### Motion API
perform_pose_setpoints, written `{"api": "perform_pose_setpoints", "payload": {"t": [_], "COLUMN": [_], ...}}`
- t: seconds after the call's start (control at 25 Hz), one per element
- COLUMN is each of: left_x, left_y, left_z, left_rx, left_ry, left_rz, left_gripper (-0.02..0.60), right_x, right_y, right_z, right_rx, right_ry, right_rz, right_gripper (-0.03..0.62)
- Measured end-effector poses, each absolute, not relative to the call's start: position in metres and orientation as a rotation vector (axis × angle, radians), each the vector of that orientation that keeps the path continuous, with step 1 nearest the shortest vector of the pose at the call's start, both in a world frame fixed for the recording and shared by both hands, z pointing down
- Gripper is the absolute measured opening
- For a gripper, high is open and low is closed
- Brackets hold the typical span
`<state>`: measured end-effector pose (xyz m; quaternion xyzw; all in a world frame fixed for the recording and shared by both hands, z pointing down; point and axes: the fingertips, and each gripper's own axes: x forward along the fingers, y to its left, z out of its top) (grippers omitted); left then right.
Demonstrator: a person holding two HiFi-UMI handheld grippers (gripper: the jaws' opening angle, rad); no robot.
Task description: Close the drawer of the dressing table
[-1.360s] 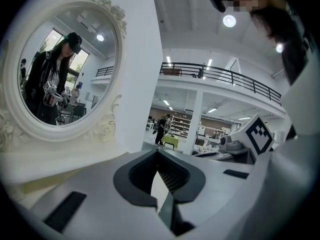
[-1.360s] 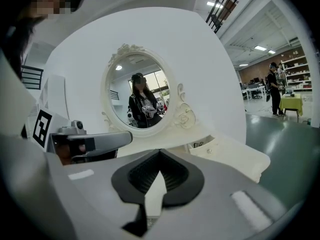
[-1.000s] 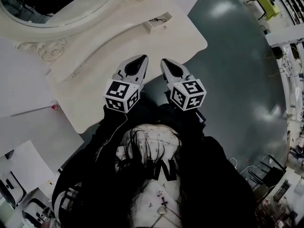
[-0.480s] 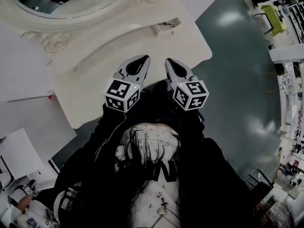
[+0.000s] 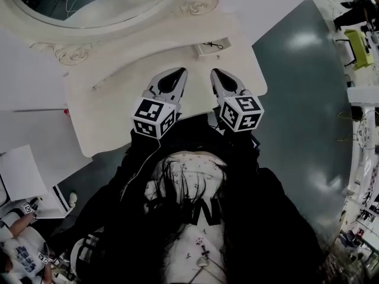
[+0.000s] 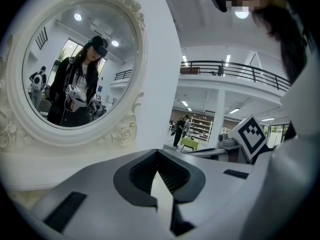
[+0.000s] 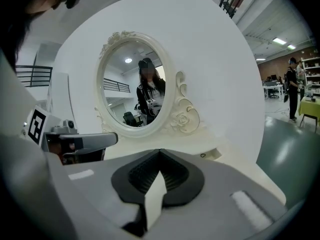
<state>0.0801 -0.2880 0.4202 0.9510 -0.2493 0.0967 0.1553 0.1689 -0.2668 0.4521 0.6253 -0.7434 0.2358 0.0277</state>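
The cream dressing table point(image 5: 118, 117) stands in front of me, its oval mirror point(image 5: 89, 7) at the back left. A small drawer point(image 5: 212, 46) on the table top's back right is pulled out, with a dark looped thing in it. In the right gripper view the drawer point(image 7: 214, 154) shows to the right under the mirror point(image 7: 134, 84). My left gripper point(image 5: 179, 71) and right gripper point(image 5: 214, 73) hover side by side over the table's front part, both shut and empty. The drawer lies just beyond the right gripper's tip, apart from it. The left gripper point(image 6: 158, 153) faces the mirror point(image 6: 75, 69).
Grey-green floor point(image 5: 302, 99) spreads to the right of the table. White panels point(image 5: 29, 129) lie at the left, and a seated person point(image 5: 21, 247) is at the bottom left. A yellow-green stool point(image 5: 361, 40) stands far right. A white wall point(image 7: 225, 59) backs the mirror.
Both grippers have moved forward from the table's front edge to over its top, nearer the mirror and the small drawer. Their jaws stayed shut.
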Motion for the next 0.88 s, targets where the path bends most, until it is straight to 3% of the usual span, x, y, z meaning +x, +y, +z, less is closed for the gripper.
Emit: {"api": "perform_pose_setpoints", "payload": {"t": [0.72, 0.8, 0.88], "left_x": [0.122, 0.123, 0.123], "left_y": [-0.313, -0.314, -0.314], "left_z": [0.442, 0.443, 0.445], "left_rx": [2.621, 2.611, 2.601], "left_ry": [-0.925, -0.94, -0.954], "left_rz": [0.382, 0.387, 0.394], "left_gripper": [-0.005, -0.005, -0.005], "right_x": [0.255, 0.257, 0.258], "right_y": [-0.304, -0.306, -0.309], "right_z": [0.553, 0.567, 0.582], "right_rx": [1.668, 1.61, 1.569], "right_ry": [-2.209, -2.2, -2.182], "right_rz": [0.691, 0.704, 0.721], "right_gripper": [0.011, 0.058, 0.063]}}
